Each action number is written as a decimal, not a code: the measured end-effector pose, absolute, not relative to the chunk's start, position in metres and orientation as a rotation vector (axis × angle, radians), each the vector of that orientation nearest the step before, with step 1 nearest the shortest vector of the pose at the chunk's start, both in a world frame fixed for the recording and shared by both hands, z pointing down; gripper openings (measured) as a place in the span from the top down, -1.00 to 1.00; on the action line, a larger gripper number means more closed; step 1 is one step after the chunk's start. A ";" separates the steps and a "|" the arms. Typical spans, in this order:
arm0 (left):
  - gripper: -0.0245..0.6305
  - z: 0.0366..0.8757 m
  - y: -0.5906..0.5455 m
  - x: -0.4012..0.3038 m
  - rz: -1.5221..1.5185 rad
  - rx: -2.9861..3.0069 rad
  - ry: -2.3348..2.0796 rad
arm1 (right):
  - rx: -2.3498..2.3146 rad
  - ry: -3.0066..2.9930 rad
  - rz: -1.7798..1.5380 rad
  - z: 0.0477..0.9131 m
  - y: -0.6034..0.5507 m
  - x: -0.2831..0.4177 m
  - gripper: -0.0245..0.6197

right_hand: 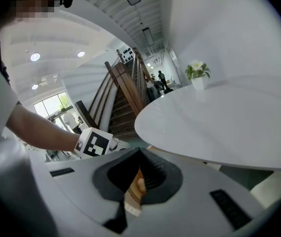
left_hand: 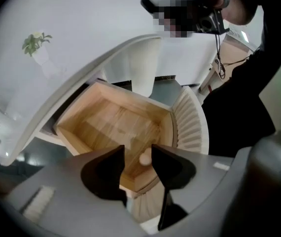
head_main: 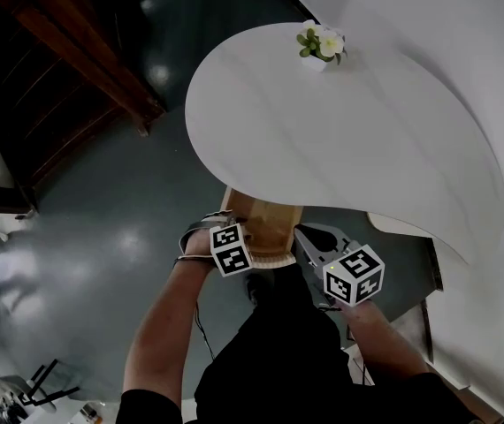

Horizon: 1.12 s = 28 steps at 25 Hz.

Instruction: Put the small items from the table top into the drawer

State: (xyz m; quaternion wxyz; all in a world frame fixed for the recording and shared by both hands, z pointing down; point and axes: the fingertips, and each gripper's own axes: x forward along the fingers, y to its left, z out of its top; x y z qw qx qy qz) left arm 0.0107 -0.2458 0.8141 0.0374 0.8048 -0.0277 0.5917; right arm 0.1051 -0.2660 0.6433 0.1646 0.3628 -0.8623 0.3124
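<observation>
Your left tool [left_hand: 137, 151] stands wide over the open drawer [left_hand: 106, 117]. A small pale round item [left_hand: 144, 158] lies on the drawer's wooden bottom just inside its front wall, seen between the pads and touched by neither. Lift that tool straight up out of the drawer so that neither pad knocks the item (it looks like a thing that would roll), and mind the table's edge overhanging the drawer's back. Your right tool [right_hand: 139, 166] is clamped narrow on the drawer's front rim; hold the drawer steady with it. Above and beyond the drawer, the white table [head_main: 358, 140] is smooth and curved, with only a potted plant [head_main: 321, 44] showing at its far side. Around the drawer lies a glossy dark floor [head_main: 102, 219], and a wooden staircase [right_hand: 125, 90] rises well beyond it.
</observation>
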 end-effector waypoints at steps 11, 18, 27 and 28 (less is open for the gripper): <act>0.38 0.726 -0.252 -0.013 1.449 2.491 -0.560 | 1.027 -2.502 0.773 0.592 -0.246 0.090 0.89; 0.38 0.659 -0.238 -0.032 1.132 2.484 -0.786 | 1.038 -2.556 0.633 0.529 -0.228 0.073 0.89; 0.44 0.578 -0.219 -0.044 0.777 2.490 -1.016 | 1.057 -2.617 0.494 0.474 -0.216 0.081 0.90; 0.46 0.569 -0.217 -0.044 0.758 2.490 -1.045 | 1.068 -2.625 0.483 0.469 -0.218 0.085 0.89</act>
